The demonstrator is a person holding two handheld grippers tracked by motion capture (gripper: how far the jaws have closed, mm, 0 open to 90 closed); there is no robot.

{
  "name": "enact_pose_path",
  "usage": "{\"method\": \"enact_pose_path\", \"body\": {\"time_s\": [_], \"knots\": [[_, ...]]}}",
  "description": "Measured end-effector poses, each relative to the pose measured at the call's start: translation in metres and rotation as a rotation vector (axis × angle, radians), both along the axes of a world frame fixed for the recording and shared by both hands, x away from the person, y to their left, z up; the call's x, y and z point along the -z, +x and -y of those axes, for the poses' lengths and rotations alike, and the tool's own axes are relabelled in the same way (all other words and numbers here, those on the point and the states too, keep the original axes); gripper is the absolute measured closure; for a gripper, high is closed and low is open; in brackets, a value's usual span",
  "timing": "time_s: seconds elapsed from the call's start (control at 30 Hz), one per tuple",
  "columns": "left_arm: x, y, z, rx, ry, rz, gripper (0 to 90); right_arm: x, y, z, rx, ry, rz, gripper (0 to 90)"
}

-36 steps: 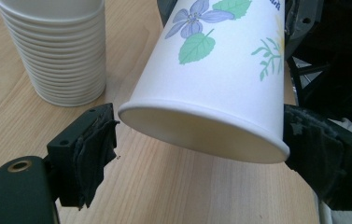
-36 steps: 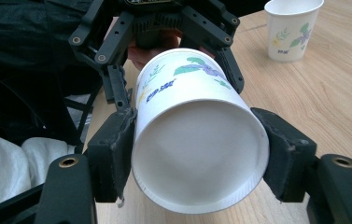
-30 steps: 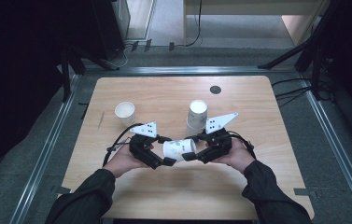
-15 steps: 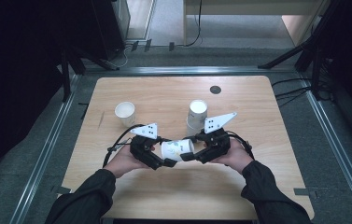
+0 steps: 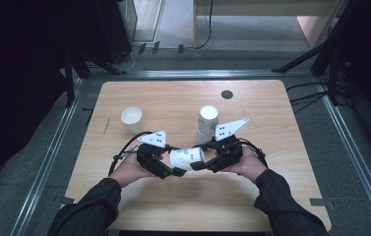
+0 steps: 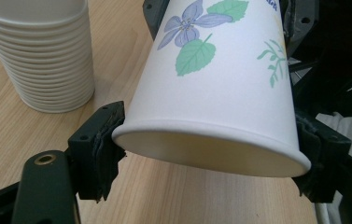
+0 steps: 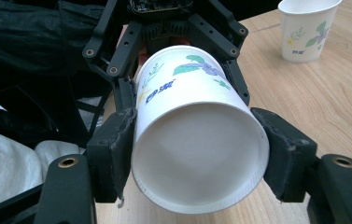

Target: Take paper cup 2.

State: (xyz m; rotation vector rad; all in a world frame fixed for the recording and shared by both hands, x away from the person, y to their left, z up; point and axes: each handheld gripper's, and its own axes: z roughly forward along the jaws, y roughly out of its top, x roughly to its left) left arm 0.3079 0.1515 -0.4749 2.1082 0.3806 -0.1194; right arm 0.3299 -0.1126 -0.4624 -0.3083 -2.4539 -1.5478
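A white paper cup (image 5: 187,157) with a blue flower and green leaf print lies on its side above the table, held between both grippers. My left gripper (image 5: 174,161) is shut on its wide rim end; in the left gripper view the jaws of my left gripper (image 6: 211,154) press both sides of the cup (image 6: 220,74). My right gripper (image 5: 199,160) is shut on the other end. In the right gripper view the round end of the cup (image 7: 197,154) sits between the pads of my right gripper (image 7: 199,156), and the left gripper's jaws hold the far end.
A stack of upside-down paper cups (image 5: 207,119) stands just behind the right gripper, also seen as the stack (image 6: 47,56) in the left gripper view. A single upright cup (image 5: 132,119) stands back left, the same cup (image 7: 306,30). The wooden table (image 5: 271,113) has a dark round hole (image 5: 227,94).
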Motion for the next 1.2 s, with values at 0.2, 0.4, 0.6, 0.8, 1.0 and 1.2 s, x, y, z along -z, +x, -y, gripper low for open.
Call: {"method": "enact_pose_path", "body": {"time_s": [0.2, 0.4, 0.6, 0.8, 1.0, 1.2], "knots": [[0.0, 0.0, -0.001, -0.006, 0.002, -0.002, 22.2, 0.0, 0.0, 0.0, 0.006, -0.003, 0.006, 33.3], [-0.001, 0.001, -0.003, -0.009, -0.006, -0.002, 22.2, 0.0, 0.0, 0.0, 0.014, -0.004, 0.015, 32.0], [-0.003, 0.002, -0.006, -0.015, -0.007, -0.006, 22.2, 0.0, 0.001, 0.002, 0.023, -0.019, 0.016, 29.5], [-0.008, 0.001, -0.011, -0.022, -0.015, -0.016, 22.2, 0.001, 0.0, 0.005, 0.025, -0.036, 0.021, 28.2], [-0.01, 0.001, -0.014, -0.028, -0.009, -0.023, 22.3, 0.003, -0.001, 0.005, 0.024, -0.053, 0.025, 27.7], [-0.014, 0.004, -0.017, -0.025, 0.022, -0.029, 22.5, 0.004, -0.002, 0.007, 0.03, -0.081, 0.042, 27.4]]}}
